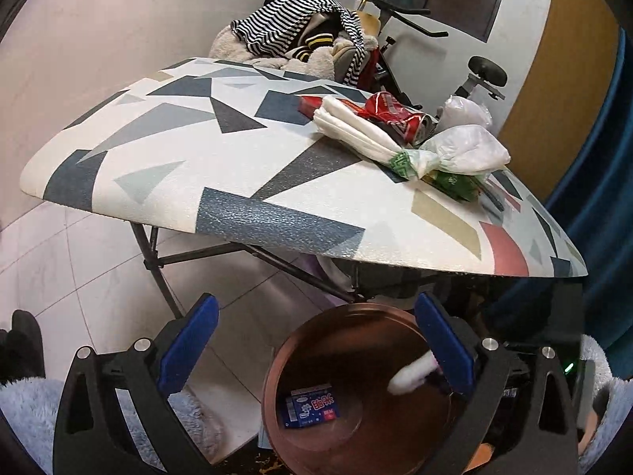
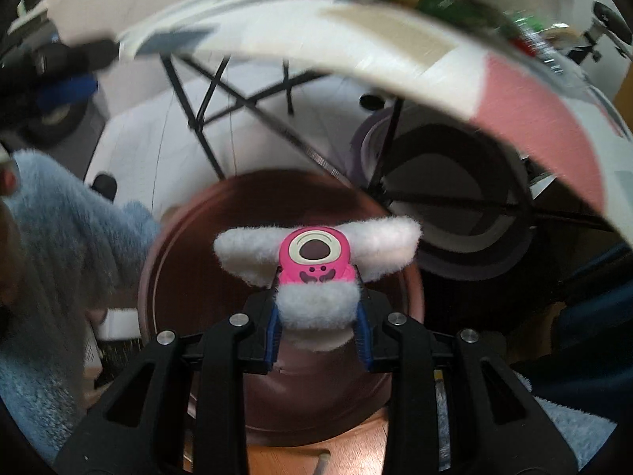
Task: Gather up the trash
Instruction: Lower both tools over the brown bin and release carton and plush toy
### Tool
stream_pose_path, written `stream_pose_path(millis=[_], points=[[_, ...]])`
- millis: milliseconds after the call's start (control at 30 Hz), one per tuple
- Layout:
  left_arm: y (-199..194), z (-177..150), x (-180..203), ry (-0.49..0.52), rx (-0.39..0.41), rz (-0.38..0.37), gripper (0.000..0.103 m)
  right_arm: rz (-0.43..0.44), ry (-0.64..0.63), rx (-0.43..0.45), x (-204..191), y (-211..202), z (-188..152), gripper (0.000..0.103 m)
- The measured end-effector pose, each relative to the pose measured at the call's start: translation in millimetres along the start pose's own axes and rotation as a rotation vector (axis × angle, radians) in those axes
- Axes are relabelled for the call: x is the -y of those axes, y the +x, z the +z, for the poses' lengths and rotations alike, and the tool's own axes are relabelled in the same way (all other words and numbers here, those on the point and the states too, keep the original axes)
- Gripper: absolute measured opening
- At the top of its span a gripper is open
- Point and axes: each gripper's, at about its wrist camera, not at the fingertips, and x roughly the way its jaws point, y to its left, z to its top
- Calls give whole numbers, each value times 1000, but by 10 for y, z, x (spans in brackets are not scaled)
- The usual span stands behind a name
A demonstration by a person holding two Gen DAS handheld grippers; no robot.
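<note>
Gripping a fluffy white plush toy with a glossy pink moulded face (image 2: 314, 273), my right gripper (image 2: 318, 332) presses its two blue ribbed pads into the soft fleece, directly above the round copper-brown metal bin (image 2: 158, 277). My left gripper (image 1: 316, 350) has its two blue pads spread wide with nothing between them, poised over that same smooth-walled bin (image 1: 277, 415), where one flat blue printed carton (image 1: 312, 405) lies on the bottom. On the oval table with its grainy geometric-patterned top (image 1: 178, 158) sits a heap of trash near the far edge: one crushed red drink can (image 1: 395, 114), one twisted white plastic bag with a green print (image 1: 364, 134), one crinkled translucent bag (image 1: 467, 148) and one green wrapper (image 1: 455, 184), all touching.
</note>
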Motion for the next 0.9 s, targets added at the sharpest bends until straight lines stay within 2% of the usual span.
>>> stream_pose_path(millis=[300,467,533,567,667,733,833,900], points=[[16,-8,-77,-12,-3,9,97,-33,-102,-208,-206,470,-95,33],[22,-12,-82,-11,-7,9,97,-62,-106,-284,-188,619,-167,33],[33,-5,-75,-8,-7,8,97,-73,-100,-288,-190,647,-137,36],[33,-6,-70,-6,-7,8,97,-80,-96,-285,-192,661,-136,39],[33,-9,-61,-3,-6,8,97,-99,-74,-264,-213,685,-116,61],[30,-11,-60,-3,-4,9,97,-127,-56,-232,-181,632,-104,86],[29,-6,-58,-4,-5,10,97,-133,-20,-170,-139,477,-69,95],[26,-3,-54,-4,-2,12,97,-133,4,-137,-69,397,-59,96]])
